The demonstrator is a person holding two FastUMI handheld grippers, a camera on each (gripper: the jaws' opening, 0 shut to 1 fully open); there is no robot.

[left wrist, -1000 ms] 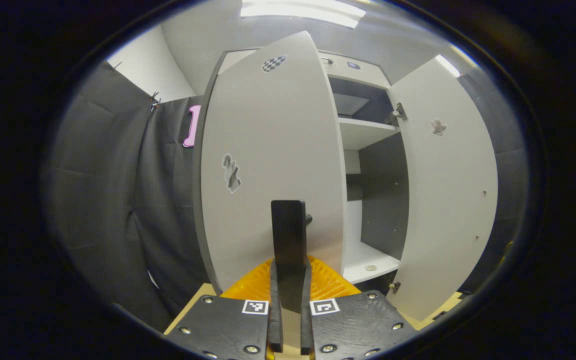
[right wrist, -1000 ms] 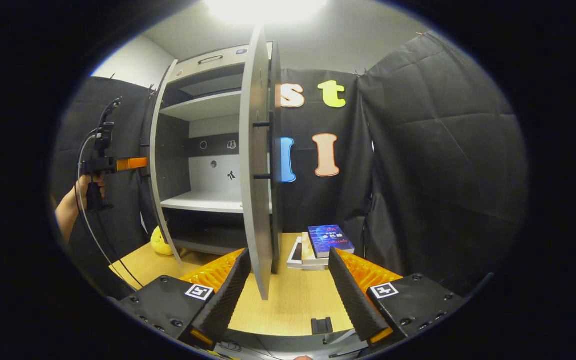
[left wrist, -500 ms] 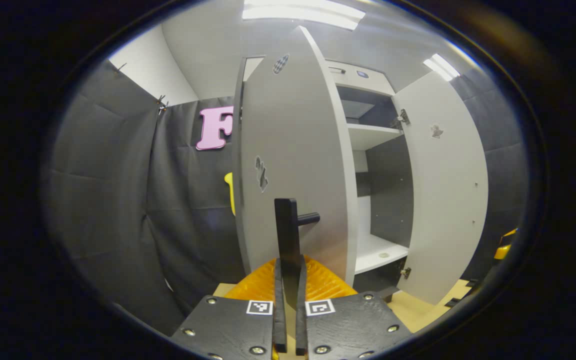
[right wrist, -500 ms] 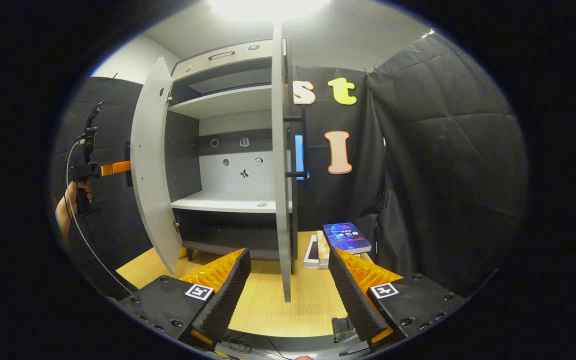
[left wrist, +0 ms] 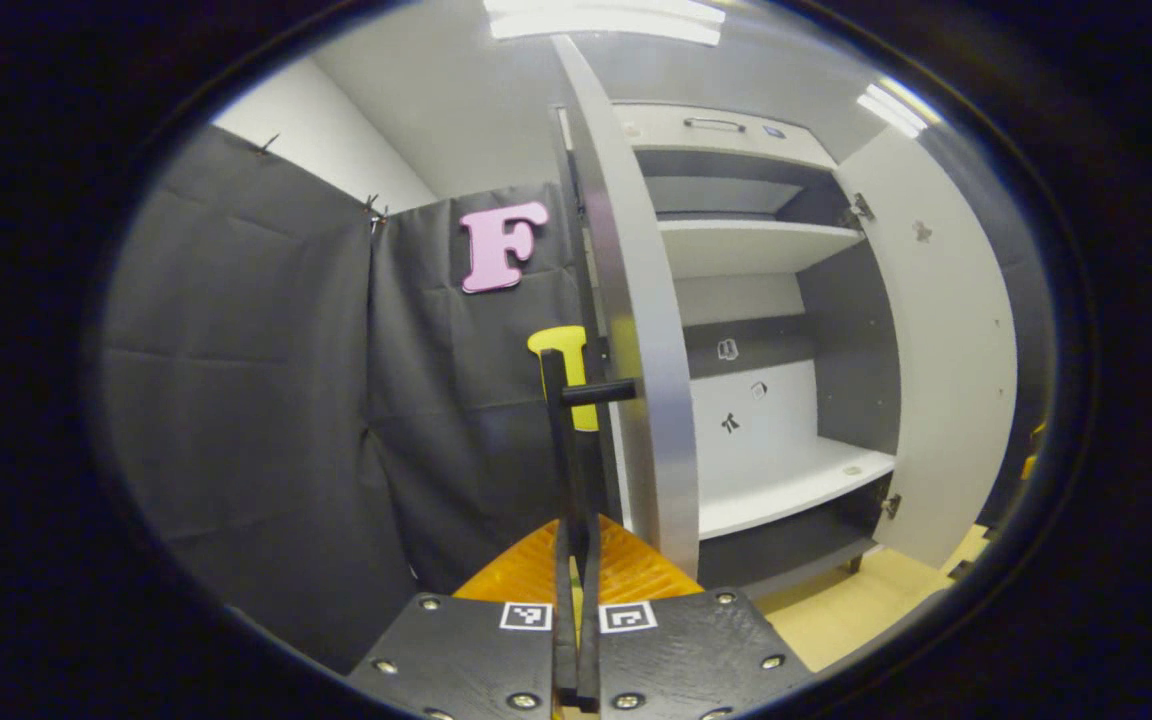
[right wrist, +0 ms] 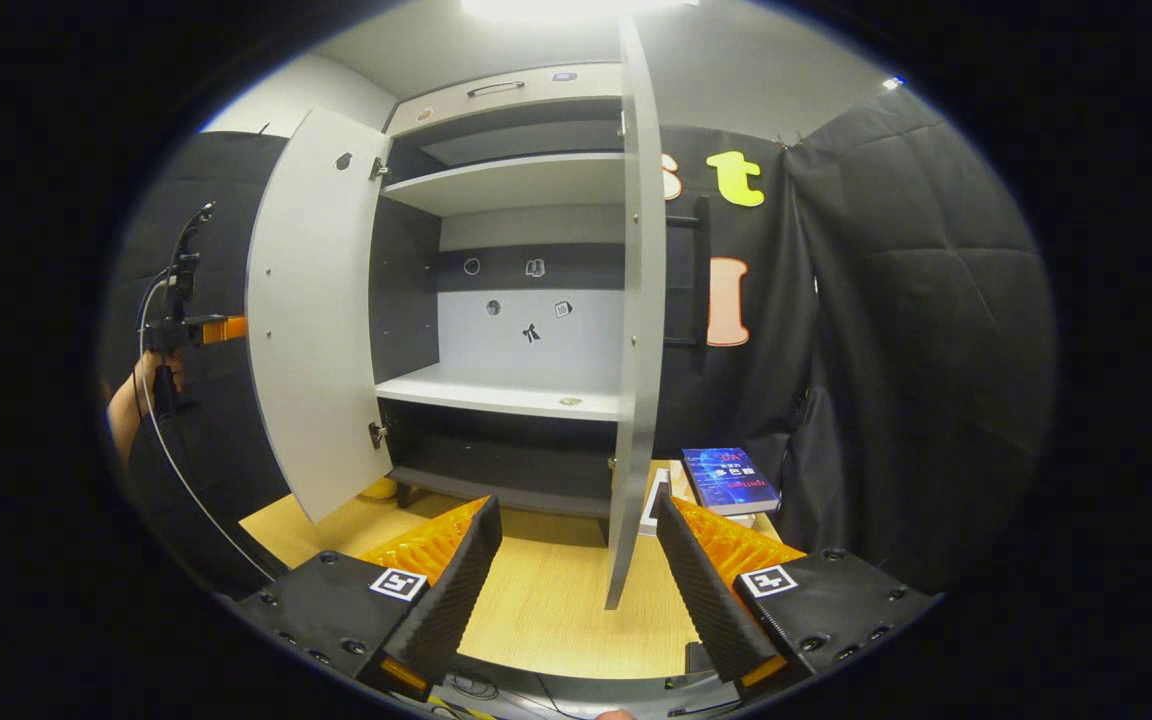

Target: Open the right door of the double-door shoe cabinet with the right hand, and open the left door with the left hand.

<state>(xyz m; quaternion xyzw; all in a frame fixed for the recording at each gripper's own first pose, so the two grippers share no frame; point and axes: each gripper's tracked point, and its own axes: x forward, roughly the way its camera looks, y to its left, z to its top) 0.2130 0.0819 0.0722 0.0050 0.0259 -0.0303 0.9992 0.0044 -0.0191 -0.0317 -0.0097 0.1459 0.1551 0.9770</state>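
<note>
Left gripper view shows the left gripper [left wrist: 577,560] clamped on the handle [left wrist: 564,450] of the left door [left wrist: 636,320], which stands open. Right gripper [right wrist: 576,580] gapes wide near the open right door [right wrist: 636,330]; both cabinet [right wrist: 506,300] doors stand open.

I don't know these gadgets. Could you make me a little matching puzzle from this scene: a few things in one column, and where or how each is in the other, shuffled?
Things:
1. left hand-held gripper
2. right hand-held gripper
3. book

States:
A. open, holding nothing
B. lying on the table beside the cabinet
C. shut on a door's handle

Pairs: 1-C, 2-A, 3-B
</note>
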